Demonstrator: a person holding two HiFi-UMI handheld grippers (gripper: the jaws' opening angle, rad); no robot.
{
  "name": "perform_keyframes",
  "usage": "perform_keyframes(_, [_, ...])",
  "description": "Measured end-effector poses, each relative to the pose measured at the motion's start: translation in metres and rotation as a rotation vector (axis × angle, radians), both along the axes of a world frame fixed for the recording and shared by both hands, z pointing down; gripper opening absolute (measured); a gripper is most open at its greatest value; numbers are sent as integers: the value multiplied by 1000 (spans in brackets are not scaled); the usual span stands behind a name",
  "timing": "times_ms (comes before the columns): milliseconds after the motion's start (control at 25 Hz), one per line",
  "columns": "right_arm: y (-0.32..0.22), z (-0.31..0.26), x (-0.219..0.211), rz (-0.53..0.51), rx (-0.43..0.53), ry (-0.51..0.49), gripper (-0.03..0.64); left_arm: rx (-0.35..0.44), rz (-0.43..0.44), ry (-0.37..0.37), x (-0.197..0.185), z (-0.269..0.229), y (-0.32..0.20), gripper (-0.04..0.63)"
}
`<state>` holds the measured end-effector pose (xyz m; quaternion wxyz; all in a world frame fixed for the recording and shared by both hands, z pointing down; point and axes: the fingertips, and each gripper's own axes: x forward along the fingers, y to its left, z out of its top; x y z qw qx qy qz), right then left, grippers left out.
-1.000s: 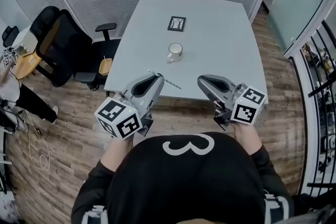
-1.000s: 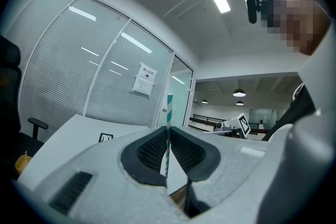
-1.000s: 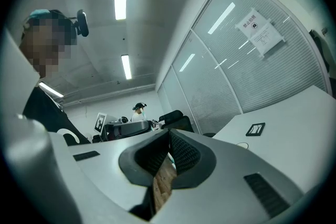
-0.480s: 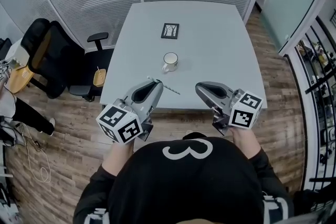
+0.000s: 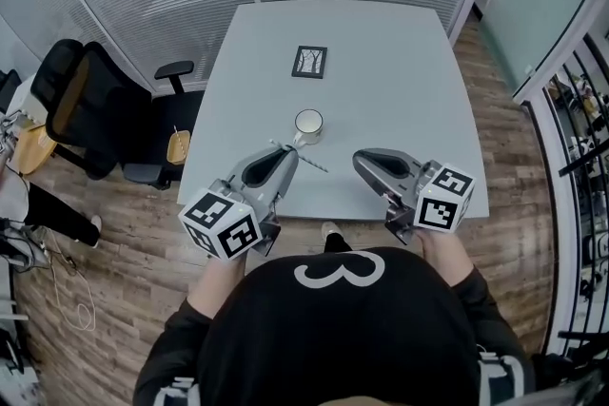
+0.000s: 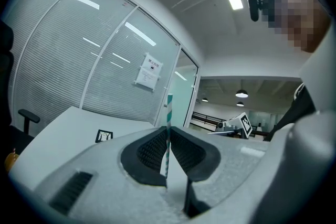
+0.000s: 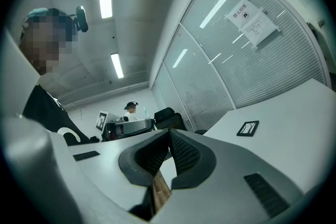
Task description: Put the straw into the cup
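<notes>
A white cup (image 5: pixel 308 122) stands on the grey table (image 5: pixel 400 90), a little nearer the front edge than the middle. My left gripper (image 5: pixel 288 150) hovers just in front of the cup, over the table's front part. It is shut on a teal-and-white striped straw (image 5: pixel 315 164), which lies crosswise and sticks out to both sides. In the left gripper view the straw (image 6: pixel 168 113) stands upright between the closed pads of that gripper (image 6: pixel 168 131); the cup is hidden there. My right gripper (image 5: pixel 359 163) is level with the left one, to its right, and shut with nothing in it (image 7: pixel 169 132).
A small black picture frame (image 5: pixel 309 61) lies on the table beyond the cup and also shows as the frame (image 6: pixel 104 136) and the frame (image 7: pixel 247 128). Black office chairs (image 5: pixel 86 105) stand left of the table on the wooden floor. Glass partitions close off the back.
Both grippers have moved forward over the table's front edge, closer to the cup. The straw stays clamped in the left gripper.
</notes>
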<state>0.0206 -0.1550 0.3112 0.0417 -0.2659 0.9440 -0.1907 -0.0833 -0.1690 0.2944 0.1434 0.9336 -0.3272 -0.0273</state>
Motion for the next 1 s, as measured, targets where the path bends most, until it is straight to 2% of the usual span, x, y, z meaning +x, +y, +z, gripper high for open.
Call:
perform_keyframes(440, [-77, 10, 14, -2, -37, -7, 15, -37, 3, -10, 18, 9, -76, 35])
perform_keyframes(1000, [-131, 48, 14, 5, -112, 1, 15, -88, -27, -14, 11, 45, -139, 35])
